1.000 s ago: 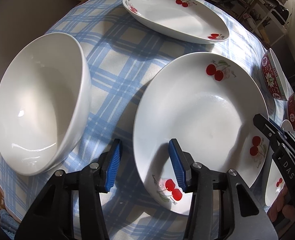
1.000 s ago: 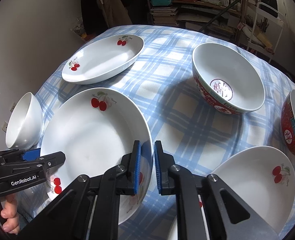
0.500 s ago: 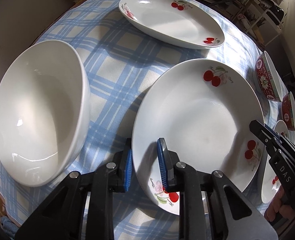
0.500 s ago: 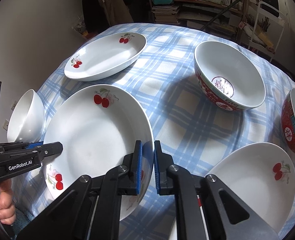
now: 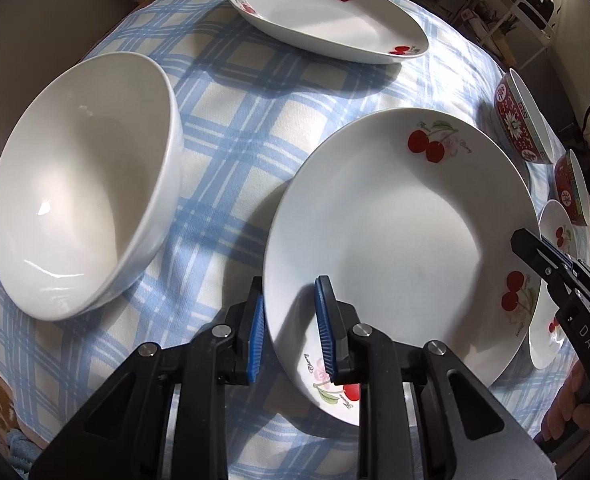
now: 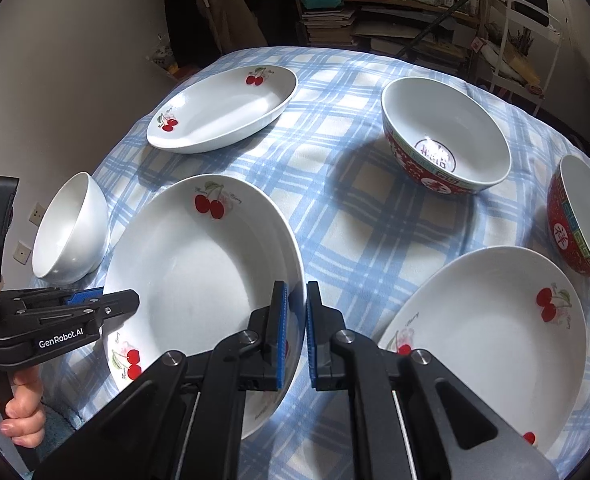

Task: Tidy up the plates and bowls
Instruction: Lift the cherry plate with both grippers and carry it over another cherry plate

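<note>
A blue-checked tablecloth (image 6: 335, 208) covers the table — on it, cherry plates at six (image 6: 199, 280), eleven (image 6: 223, 112) and four o'clock (image 6: 491, 344), a white bowl (image 6: 69, 232) at nine, red-patterned bowls at one (image 6: 443, 136) and three (image 6: 583, 216).

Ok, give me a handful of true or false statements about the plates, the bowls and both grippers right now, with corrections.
1. The left gripper straddles the rim of the big cherry plate. True.
2. The right gripper grips a red bowl. False: it is at the same plate's rim.
3. The white bowl holds food. False: it is empty.
4. Two red patterned bowls sit on the checked tablecloth. True.
5. The plates are stacked. False: all three lie apart.
</note>
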`<state>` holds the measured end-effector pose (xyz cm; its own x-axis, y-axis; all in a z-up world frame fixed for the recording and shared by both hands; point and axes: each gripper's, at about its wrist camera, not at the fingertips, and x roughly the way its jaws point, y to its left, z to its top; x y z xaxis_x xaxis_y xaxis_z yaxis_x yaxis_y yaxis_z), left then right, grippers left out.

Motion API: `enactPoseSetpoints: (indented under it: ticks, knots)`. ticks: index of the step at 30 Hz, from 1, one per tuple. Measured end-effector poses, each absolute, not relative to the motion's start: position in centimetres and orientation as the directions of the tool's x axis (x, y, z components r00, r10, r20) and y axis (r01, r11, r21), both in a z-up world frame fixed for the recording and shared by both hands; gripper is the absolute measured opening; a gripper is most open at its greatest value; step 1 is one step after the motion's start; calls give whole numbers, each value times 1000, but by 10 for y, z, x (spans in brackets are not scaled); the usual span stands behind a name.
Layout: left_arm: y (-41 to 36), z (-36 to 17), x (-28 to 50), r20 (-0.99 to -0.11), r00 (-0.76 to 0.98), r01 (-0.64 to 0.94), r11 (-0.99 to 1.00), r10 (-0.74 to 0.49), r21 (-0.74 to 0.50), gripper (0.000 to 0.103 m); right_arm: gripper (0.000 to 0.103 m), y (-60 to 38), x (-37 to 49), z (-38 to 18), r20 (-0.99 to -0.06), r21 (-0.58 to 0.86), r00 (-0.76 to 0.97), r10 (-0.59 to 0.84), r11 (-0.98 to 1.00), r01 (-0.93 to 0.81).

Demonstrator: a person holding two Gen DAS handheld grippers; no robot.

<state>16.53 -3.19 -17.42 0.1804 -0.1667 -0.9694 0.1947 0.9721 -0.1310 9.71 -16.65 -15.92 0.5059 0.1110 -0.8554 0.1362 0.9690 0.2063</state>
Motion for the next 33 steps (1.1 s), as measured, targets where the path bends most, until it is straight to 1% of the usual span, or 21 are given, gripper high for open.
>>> enactPoseSetpoints:
  ticks: [7,17,23,29,33]
  knots:
    - [-43,-172,151,-972,178,235,966,-155,-111,23,10,-167,73,-154,-860,208,501,98,963,168]
    - [-41,-171,124,-976,166,263,961,-137,-90,22,10,-162,48,-168,-890,182,450,74,962,203]
    - [-44,-173,122,-977,164,269,959,-136,-88,22,11,-163,51,-176,-897,171,437,61,961,216]
    - [-46,-173,132,-977,163,262,961,-135,-89,22,15,-160,56,-178,-909,136,415,40,969,204]
    - [-45,-171,133,-977,170,262,962,-127,-80,22,16,-160,57,-177,-912,126,409,37,973,194]
